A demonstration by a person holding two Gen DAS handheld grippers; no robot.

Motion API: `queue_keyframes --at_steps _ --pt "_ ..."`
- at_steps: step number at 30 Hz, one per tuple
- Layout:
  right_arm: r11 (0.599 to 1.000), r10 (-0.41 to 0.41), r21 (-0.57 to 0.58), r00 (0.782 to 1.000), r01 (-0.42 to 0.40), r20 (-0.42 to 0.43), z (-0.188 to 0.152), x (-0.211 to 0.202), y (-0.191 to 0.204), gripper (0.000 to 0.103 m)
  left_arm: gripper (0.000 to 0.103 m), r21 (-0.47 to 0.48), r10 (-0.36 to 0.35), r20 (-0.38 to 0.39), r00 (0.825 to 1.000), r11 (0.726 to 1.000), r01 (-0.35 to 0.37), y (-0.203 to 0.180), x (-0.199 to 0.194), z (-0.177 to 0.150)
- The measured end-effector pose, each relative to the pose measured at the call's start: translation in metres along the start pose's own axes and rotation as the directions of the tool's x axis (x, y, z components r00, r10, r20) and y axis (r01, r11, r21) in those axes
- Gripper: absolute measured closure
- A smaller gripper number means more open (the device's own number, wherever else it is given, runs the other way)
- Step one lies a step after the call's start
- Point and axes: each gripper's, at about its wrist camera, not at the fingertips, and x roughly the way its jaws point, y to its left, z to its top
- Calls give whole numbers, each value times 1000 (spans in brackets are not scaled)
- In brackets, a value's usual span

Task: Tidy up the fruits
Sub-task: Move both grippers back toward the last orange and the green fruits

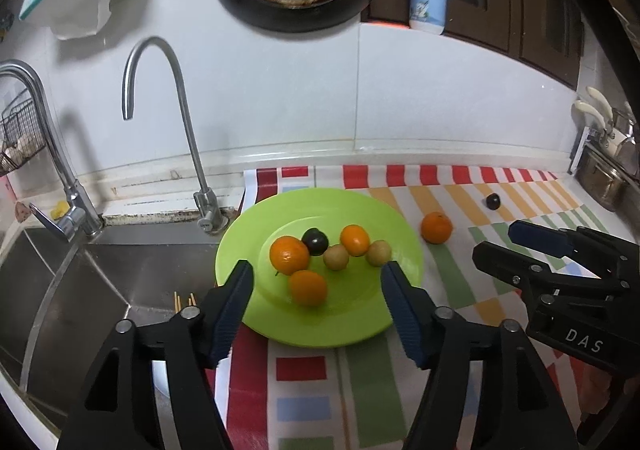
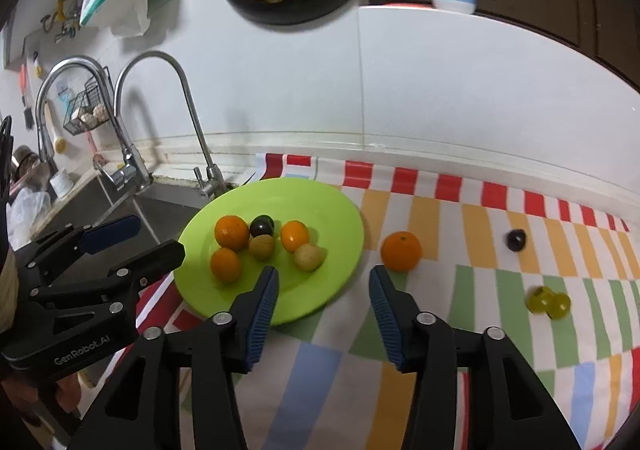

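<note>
Both claws stand released with nothing between their blue ribbed pads. The left claw (image 1: 317, 275) hangs over the near rim of the green plate (image 1: 352, 330); the right claw (image 2: 323, 277) hangs at the plate's right edge, above the striped cloth (image 2: 500, 330) that covers the bench. Six fruits already lie on the plate. The nearest loose one is the orange (image 2: 401, 251), resting on the cloth just right of the plate. In the right wrist view it sits at centre frame, just beyond and slightly right of the right claw's right pad — a short reach forward and a little rightward would bring it between the pads. In the left wrist view the same orange lies to the upper right of the left claw, farther off, with the plate's edge between, so the right claw appears the better placed. Being close to round, the orange has no long axis to align with. Its skin looks matt and finely dimpled, likely firm enough for a moderate squeeze. Further right on the cloth lie a small dark fruit (image 2: 516, 239), glossy and smooth, and two yellow-green fruits (image 2: 548, 301) touching one another — translucent, shiny, probably slippery and soft. The plate is smooth plastic or glazed ware with a shallow dished centre, so round fruit should settle inward.
</note>
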Motion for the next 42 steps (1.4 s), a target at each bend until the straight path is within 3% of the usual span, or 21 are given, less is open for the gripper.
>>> queue_keyframes --at_steps 5,10,20,29,42 --pt "999 -47 27 998 46 36 -6 -26 -9 50 23 3 4 36 999 1000 -4 -13 -19 -1" --pt "993 -104 55 992 100 69 -11 -48 -21 50 19 22 -1 65 998 1000 0 -25 -33 -1" --pt "982 -182 78 978 175 100 -23 -82 -45 50 19 67 -49 109 993 997 42 -60 -48 1" --pt "959 -275 106 951 262 139 -28 -110 -75 50 16 91 -53 141 989 995 40 -88 -53 5" --pt "951 -303 102 942 290 147 -25 -111 -101 50 16 94 -47 138 989 995 35 -108 -38 12"
